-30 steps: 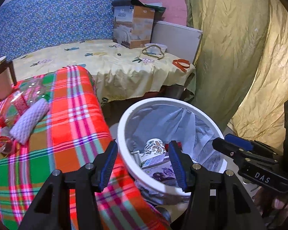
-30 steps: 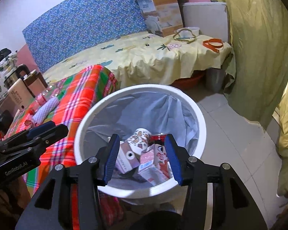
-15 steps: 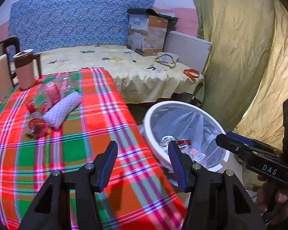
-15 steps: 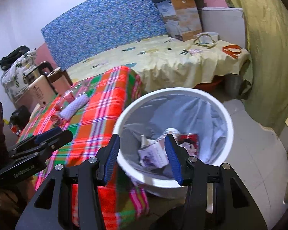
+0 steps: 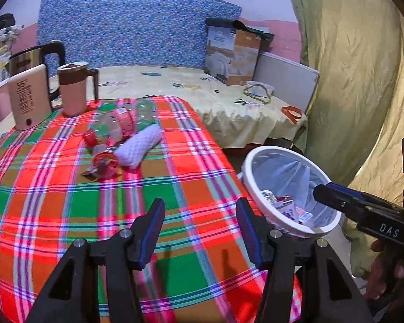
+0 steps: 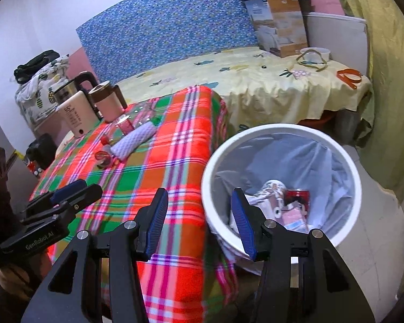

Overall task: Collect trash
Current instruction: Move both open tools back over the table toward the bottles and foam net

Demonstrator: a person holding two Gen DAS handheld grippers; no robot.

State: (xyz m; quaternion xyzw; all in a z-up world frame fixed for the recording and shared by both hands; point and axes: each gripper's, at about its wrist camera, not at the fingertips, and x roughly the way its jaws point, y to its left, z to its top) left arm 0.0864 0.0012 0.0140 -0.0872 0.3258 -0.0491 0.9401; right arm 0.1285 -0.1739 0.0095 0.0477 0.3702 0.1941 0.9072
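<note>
Left gripper [image 5: 200, 224] hovered over the plaid tabletop [image 5: 54, 210], fingers [image 5: 155, 224] spread apart with nothing between them. Right gripper [image 6: 199, 216] hung over the tabletop edge and the bin [image 6: 210, 161] rim, fingers [image 6: 242, 223] also released and empty.

Seen from the left wrist: trash in a small pile at about 11 o'clock from the gripper, well apart from it. Clear bottle [image 5: 113, 126] with red label lying on its side, white foam sleeve [image 5: 138, 146] touching it at 4 o'clock, crushed red piece [image 5: 103, 162] just beside the sleeve end. Bin at 3 o'clock, on the floor beside the tabletop, lined with a grey bag [image 5: 288, 169]; cartons [image 5: 288, 210] and a paper cup [image 6: 272, 188] already inside.

At 10 o'clock, far corner of the tabletop: cream kettle [image 5: 28, 99] and a pink mug [image 5: 74, 88] upright, near each other. Behind, bed [image 5: 229, 102] with yellow sheet, a box [image 5: 233, 53] standing on it.
</note>
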